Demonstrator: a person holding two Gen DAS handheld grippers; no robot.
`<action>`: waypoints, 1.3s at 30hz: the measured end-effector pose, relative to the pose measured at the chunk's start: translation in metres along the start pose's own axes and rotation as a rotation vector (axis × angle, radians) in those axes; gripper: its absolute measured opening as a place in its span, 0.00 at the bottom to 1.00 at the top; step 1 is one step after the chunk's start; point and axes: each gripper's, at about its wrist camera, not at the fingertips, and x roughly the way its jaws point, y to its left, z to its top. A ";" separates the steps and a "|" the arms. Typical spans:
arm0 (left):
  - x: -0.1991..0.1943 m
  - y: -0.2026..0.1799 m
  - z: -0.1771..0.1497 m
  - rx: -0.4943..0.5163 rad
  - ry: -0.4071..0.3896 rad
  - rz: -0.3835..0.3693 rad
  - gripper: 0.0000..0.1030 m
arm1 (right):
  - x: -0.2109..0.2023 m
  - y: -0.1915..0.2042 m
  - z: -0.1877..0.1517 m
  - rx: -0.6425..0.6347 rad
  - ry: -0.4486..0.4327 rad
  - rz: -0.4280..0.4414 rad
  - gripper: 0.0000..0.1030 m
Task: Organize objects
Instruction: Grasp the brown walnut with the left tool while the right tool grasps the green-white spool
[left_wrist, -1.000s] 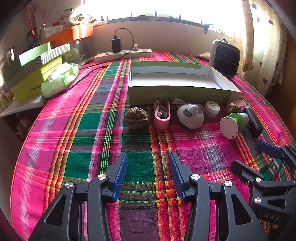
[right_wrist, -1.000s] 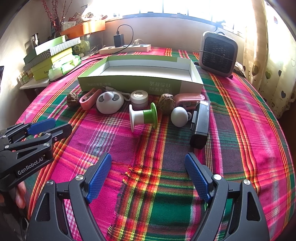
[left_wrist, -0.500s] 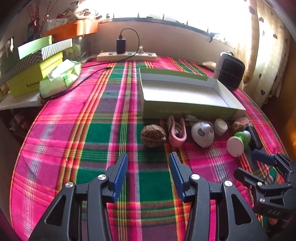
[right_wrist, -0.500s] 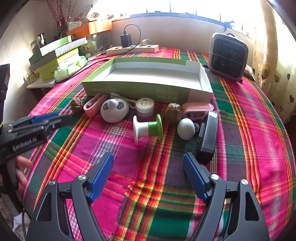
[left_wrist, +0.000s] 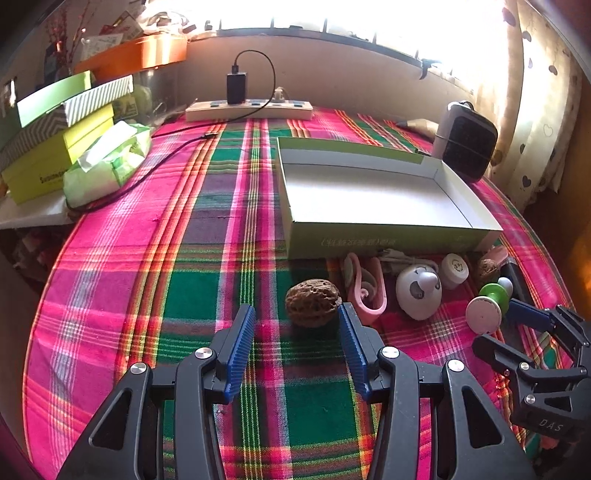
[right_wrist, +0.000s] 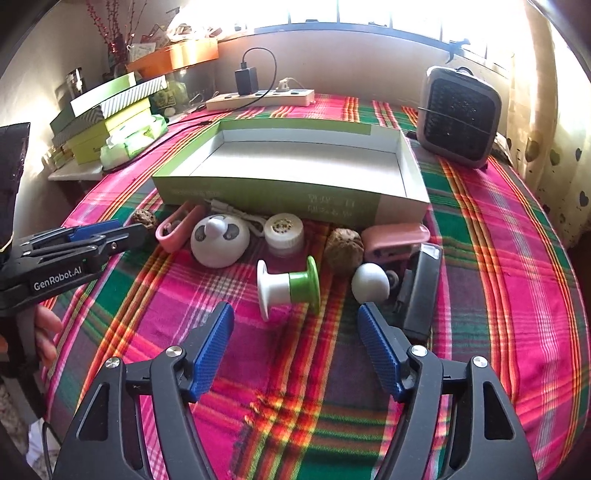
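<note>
A brown walnut (left_wrist: 313, 302) lies on the plaid cloth right at the fingertips of my left gripper (left_wrist: 296, 309). The jaws stand open; the right tip is at the nut's edge and the left pad is clear of it. A white-and-green spool (right_wrist: 288, 286) lies on its side just ahead of my right gripper (right_wrist: 295, 308). Its jaws are closing and touch nothing. Behind both stands an open green box (right_wrist: 295, 192) with a bare white floor. In front of the box lie a pink clip (right_wrist: 177, 229), a white panda-faced gadget (right_wrist: 219, 240) and a small white jar (right_wrist: 284, 236).
A second walnut (right_wrist: 343, 247), a white ball (right_wrist: 370, 282), a pink case (right_wrist: 395, 240) and a black device (right_wrist: 421, 291) crowd the spool's right. A heater (right_wrist: 458, 114) stands back right. A power strip (left_wrist: 249, 109), stacked boxes (left_wrist: 59, 147) and tissues (left_wrist: 107, 162) line the back left.
My left gripper has come forward and sideways until the walnut sits at its tips. My right gripper has edged toward the spool and its jaws have narrowed.
</note>
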 end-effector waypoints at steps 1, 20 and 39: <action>0.001 0.000 0.001 0.002 0.004 0.001 0.44 | 0.001 0.000 0.001 0.001 0.004 0.000 0.65; 0.015 -0.001 0.013 0.003 0.037 -0.003 0.44 | 0.011 -0.004 0.011 0.002 0.031 0.021 0.44; 0.017 -0.001 0.014 0.006 0.042 -0.010 0.26 | 0.010 -0.003 0.011 0.003 0.027 0.035 0.33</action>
